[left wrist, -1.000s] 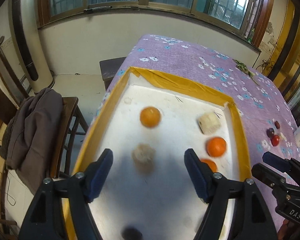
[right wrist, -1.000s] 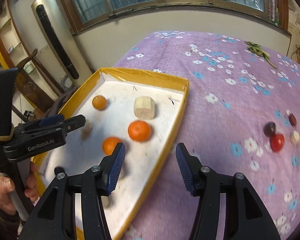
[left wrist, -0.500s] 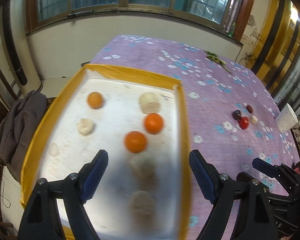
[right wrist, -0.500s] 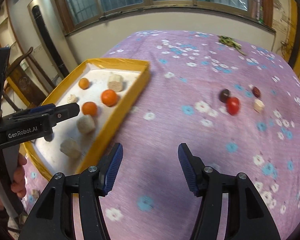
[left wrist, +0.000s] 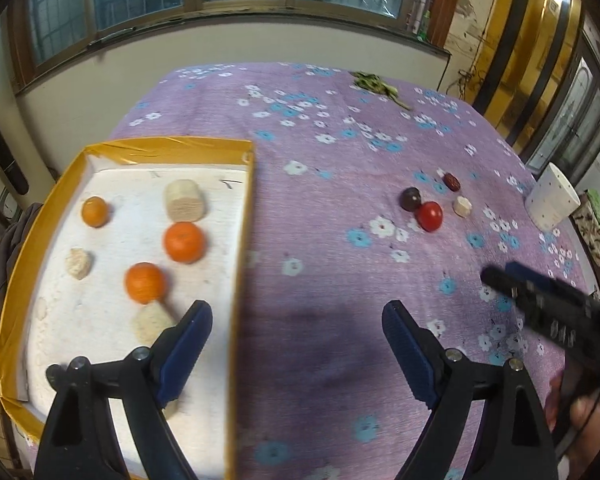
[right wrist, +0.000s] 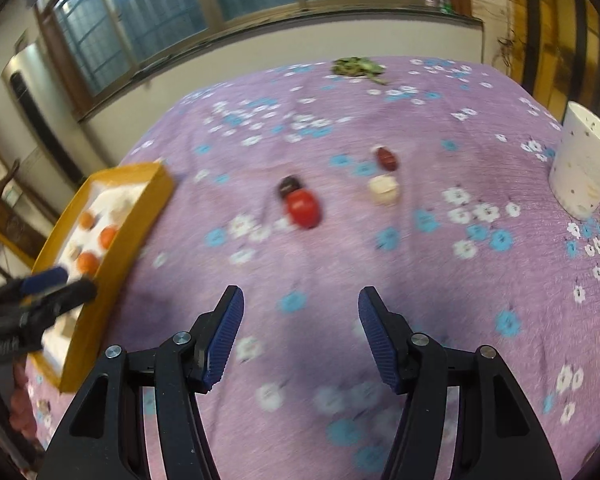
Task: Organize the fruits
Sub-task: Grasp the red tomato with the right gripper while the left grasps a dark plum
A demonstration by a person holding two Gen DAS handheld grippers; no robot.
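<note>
The left gripper stood wide and empty, jaws just opening; the right gripper, half-spread, had been opening too, holding nothing. The yellow-rimmed white foam tray ran lengthwise away from the left wrist camera, and a round red tomato lay on the purple flowered tablecloth.

Three oranges and several pale, blocky pieces lay apart inside the yellow-rimmed white tray. Out on the purple floral cloth sat a small cluster — a red tomato touching a dark round fruit, with a pale chunk and a reddish-brown date just beside.
</note>
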